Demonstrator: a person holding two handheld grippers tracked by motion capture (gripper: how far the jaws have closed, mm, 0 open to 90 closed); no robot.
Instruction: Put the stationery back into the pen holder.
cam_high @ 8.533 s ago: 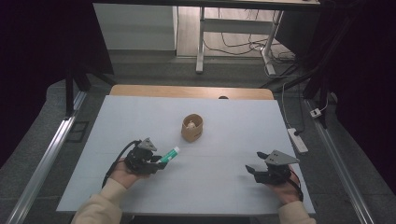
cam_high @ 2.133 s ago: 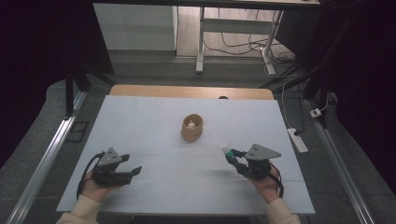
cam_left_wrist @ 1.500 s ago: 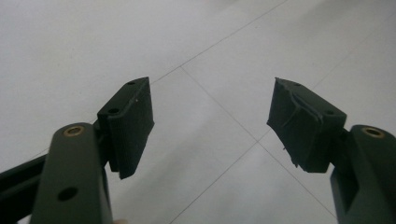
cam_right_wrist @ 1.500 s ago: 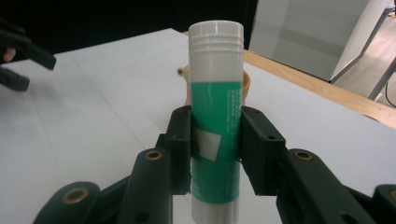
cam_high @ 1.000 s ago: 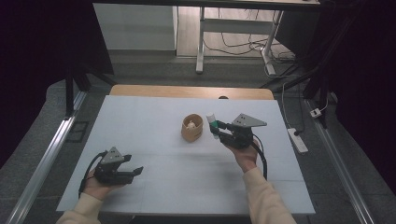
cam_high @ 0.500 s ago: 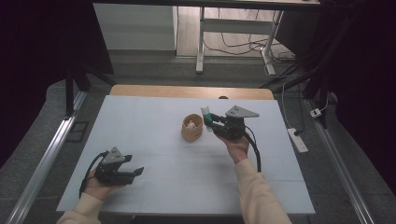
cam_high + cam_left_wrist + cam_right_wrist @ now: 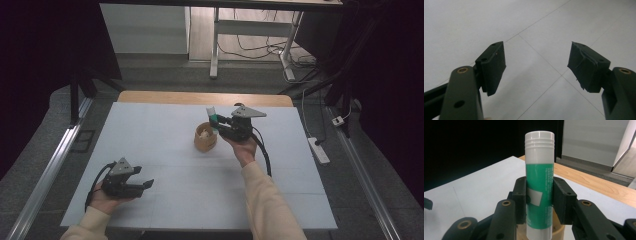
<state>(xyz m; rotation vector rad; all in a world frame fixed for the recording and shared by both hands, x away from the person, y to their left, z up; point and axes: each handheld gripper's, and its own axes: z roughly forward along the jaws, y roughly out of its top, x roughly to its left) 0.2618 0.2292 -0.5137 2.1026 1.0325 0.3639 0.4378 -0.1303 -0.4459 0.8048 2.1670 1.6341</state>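
Observation:
My right gripper (image 7: 216, 122) is shut on a green glue stick (image 7: 213, 117) with a white cap, held upright just above the right rim of a small round wooden cup (image 7: 205, 137) at the table's middle. In the right gripper view the glue stick (image 7: 539, 187) stands clamped between both pads (image 7: 521, 202), its lower end over the cup's rim (image 7: 560, 230). My left gripper (image 7: 145, 186) rests near the table's front left, open, with nothing between its fingers (image 7: 494, 66) in the left gripper view.
The white table top (image 7: 150, 130) has a bare wooden strip (image 7: 200, 98) along its far edge. A power strip (image 7: 319, 150) lies on the floor to the right. Metal rails (image 7: 50, 165) run along both sides.
My right gripper has carried the glue stick leftwards, from beside the cup to just over its right rim. The left gripper has stayed in place.

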